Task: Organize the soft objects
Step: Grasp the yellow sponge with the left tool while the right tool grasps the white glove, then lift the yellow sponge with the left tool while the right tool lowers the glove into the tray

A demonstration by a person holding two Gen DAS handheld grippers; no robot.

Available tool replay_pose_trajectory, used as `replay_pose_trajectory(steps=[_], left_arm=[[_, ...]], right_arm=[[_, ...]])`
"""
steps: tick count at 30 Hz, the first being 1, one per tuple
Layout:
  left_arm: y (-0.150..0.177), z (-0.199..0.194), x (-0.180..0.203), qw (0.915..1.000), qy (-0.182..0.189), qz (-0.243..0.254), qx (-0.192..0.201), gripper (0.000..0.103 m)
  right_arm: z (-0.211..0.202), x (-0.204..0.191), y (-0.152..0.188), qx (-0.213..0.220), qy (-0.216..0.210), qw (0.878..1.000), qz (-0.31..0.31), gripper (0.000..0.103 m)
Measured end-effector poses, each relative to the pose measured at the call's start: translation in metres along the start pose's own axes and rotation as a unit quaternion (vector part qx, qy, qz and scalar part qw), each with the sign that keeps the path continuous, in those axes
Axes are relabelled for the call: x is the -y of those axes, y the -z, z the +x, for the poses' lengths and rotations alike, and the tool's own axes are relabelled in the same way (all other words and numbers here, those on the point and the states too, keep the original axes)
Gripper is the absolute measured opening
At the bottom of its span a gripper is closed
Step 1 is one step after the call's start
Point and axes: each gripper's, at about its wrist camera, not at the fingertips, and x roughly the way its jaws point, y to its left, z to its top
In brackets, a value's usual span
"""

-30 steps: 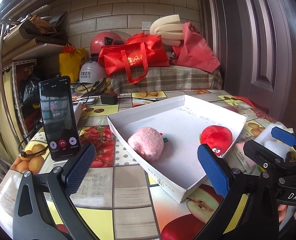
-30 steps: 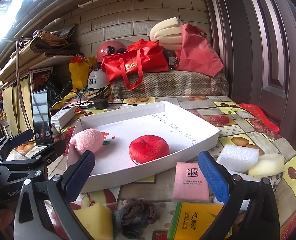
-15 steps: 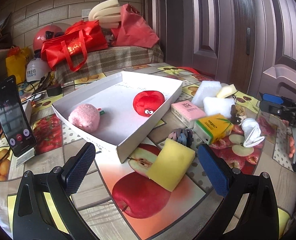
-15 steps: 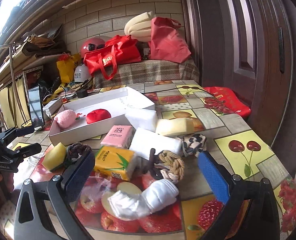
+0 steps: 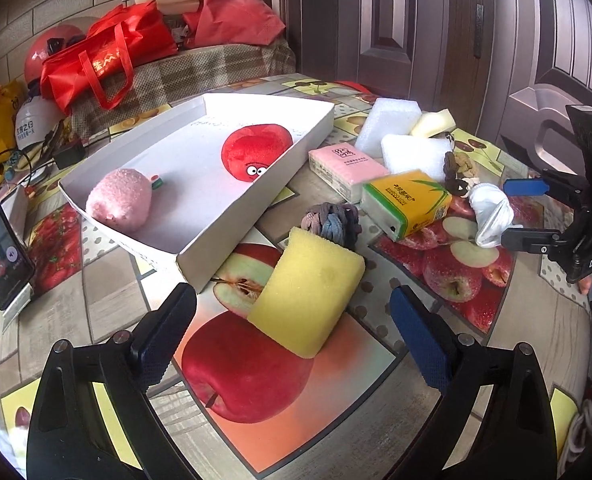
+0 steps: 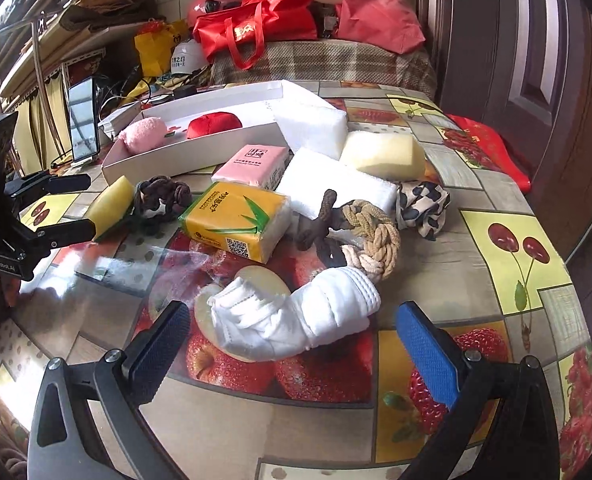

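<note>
Presently: soft items, part sorted, both tongs spread and empty.
White tray (image 5: 231, 204) at the surface's far left holds pink plush (image 5: 119, 204) and red plush (image 5: 255, 152). Left tongs (image 5: 291, 340) hover over yellow sponge (image 5: 308, 292), just beside the tray's near corner; right tongs (image 6: 291, 344) hover over rolled white sock (image 6: 296, 320) at the near edge. Advice: straddle each item's middle, squeeze gently, lift clear of the tray wall.
</note>
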Motion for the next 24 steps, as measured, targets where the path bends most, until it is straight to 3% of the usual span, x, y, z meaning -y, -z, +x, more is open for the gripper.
replay_pose_trajectory(steps=[5,9,11,13,14,16,20,24], left_arm=[[0.000,0.014,0.006,0.9993,0.002,0.012,-0.034,0.093],[-0.002,0.015,0.005,0.9994,0.007,0.007,-0.034,0.092],[-0.003,0.019,0.003,0.9991,0.015,0.000,-0.041,0.082],[-0.004,0.025,0.002,0.9984,0.016,-0.003,-0.054,0.052],[-0.004,0.026,0.002,0.9983,0.016,-0.003,-0.057,0.049],[-0.004,0.021,0.004,0.9988,0.017,0.003,-0.045,0.045],[-0.003,0.004,0.016,0.9995,-0.003,0.030,-0.002,0.044],[0.000,-0.018,0.017,0.9975,-0.029,0.035,0.055,0.044]], right_arm=[[0.027,0.004,-0.009,-0.053,-0.024,0.998,0.034,0.103],[0.030,0.000,-0.011,-0.061,-0.022,0.997,0.028,0.101],[0.028,0.000,-0.011,-0.058,-0.019,0.998,0.026,0.091],[0.026,0.000,-0.010,-0.053,-0.022,0.998,0.025,0.074],[0.024,0.000,-0.010,-0.050,-0.024,0.998,0.024,0.073],[0.022,-0.004,-0.008,-0.048,-0.032,0.998,0.014,0.066],[0.008,-0.014,0.002,-0.023,-0.035,0.999,-0.013,0.061],[-0.027,-0.023,0.001,0.062,-0.024,0.997,-0.031,0.061]])
